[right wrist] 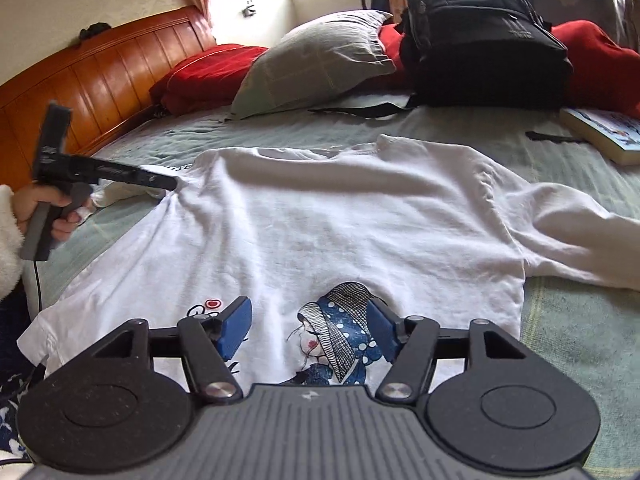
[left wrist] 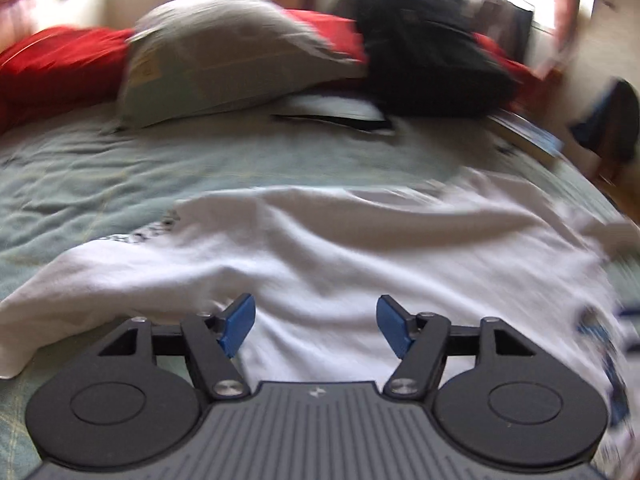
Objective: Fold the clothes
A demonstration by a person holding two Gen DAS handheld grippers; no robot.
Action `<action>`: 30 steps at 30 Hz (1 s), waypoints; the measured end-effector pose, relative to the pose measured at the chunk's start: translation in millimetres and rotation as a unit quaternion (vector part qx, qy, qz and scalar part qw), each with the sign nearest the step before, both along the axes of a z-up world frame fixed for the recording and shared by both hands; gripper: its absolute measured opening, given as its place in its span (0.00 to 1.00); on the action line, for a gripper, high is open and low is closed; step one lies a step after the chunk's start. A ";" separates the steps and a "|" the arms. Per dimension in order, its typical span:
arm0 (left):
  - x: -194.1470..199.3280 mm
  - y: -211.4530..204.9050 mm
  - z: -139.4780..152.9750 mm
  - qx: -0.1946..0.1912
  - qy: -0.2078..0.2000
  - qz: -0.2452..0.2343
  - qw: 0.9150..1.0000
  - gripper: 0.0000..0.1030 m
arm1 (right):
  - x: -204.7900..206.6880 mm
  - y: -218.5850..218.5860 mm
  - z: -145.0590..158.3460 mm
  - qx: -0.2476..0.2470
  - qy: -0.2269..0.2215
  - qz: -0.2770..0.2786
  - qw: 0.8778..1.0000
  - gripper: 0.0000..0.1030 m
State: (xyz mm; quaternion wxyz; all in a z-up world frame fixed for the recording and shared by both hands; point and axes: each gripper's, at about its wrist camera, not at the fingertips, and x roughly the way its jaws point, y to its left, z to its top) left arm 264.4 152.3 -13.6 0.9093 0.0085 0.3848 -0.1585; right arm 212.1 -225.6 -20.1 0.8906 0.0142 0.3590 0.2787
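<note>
Two grippers are out over a white shirt (right wrist: 340, 216) spread on a green bedspread (right wrist: 580, 328). The right gripper (right wrist: 308, 326) sits low over the hem with its blue pads wide apart and nothing between them, right above a printed figure in a blue dotted headscarf (right wrist: 340, 332). The left gripper (left wrist: 316, 326) is gaping too, pads apart with only shirt fabric below; that view is pretty blurred. From the right wrist camera you can see the left gripper side-on, held in a hand (right wrist: 44, 208) with a fluffy white sleeve (right wrist: 8, 240), its tip at the shirt's far left shoulder area. One sleeve of the shirt trails off to the right. Further back there's a grey pillow (right wrist: 316, 60), red bedding (right wrist: 208, 76), a black backpack (right wrist: 480, 44), a book (right wrist: 608, 132) near the right edge and a wooden headboard (right wrist: 100, 68).
</note>
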 end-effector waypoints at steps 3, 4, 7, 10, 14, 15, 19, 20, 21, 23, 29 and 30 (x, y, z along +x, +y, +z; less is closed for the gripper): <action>-42.6 -19.2 -5.4 0.038 0.005 -0.094 0.995 0.68 | -2.9 4.2 0.0 -0.004 -0.005 0.012 1.000 0.67; -55.3 -24.1 -11.2 0.053 0.006 -0.116 0.992 0.68 | -3.8 5.6 0.0 -0.005 -0.006 0.016 1.000 0.67; -87.0 -25.5 -30.1 0.076 0.005 -0.145 0.987 0.68 | -7.4 8.5 -1.1 0.002 -0.004 0.024 1.000 0.67; -111.7 -12.4 -38.3 0.079 0.011 -0.137 0.987 0.70 | -13.6 11.0 -2.0 -0.010 -0.007 0.024 1.000 0.68; -140.7 11.4 -32.5 0.081 0.026 -0.112 0.990 0.71 | -23.5 5.2 -2.9 -0.018 -0.006 0.021 1.000 0.72; -147.4 14.6 -29.9 0.086 0.028 -0.110 0.990 0.71 | -26.0 3.7 -3.2 -0.020 -0.006 0.020 1.000 0.72; -154.9 5.5 -8.3 0.106 -0.013 -0.108 0.988 0.71 | -31.0 9.8 0.0 -0.013 -0.009 0.027 1.000 0.72; -155.0 4.1 -6.4 0.103 -0.025 -0.105 0.989 0.71 | -32.1 15.0 1.7 -0.010 -0.010 0.033 0.999 0.72; -156.1 5.0 -9.8 0.101 -0.023 -0.100 0.990 0.71 | -33.7 21.5 3.3 -0.008 -0.012 0.040 0.999 0.72; -158.4 6.7 -16.5 0.095 -0.021 -0.090 0.991 0.71 | -37.7 35.9 5.4 -0.008 -0.014 0.053 0.998 0.72; -165.2 11.9 -36.8 0.080 -0.014 -0.059 0.995 0.72 | -64.7 57.8 6.3 -0.021 -0.018 0.081 0.996 0.75; -166.3 12.7 -40.2 0.078 -0.012 -0.054 0.995 0.72 | -68.7 56.7 2.2 -0.030 -0.015 0.079 0.996 0.77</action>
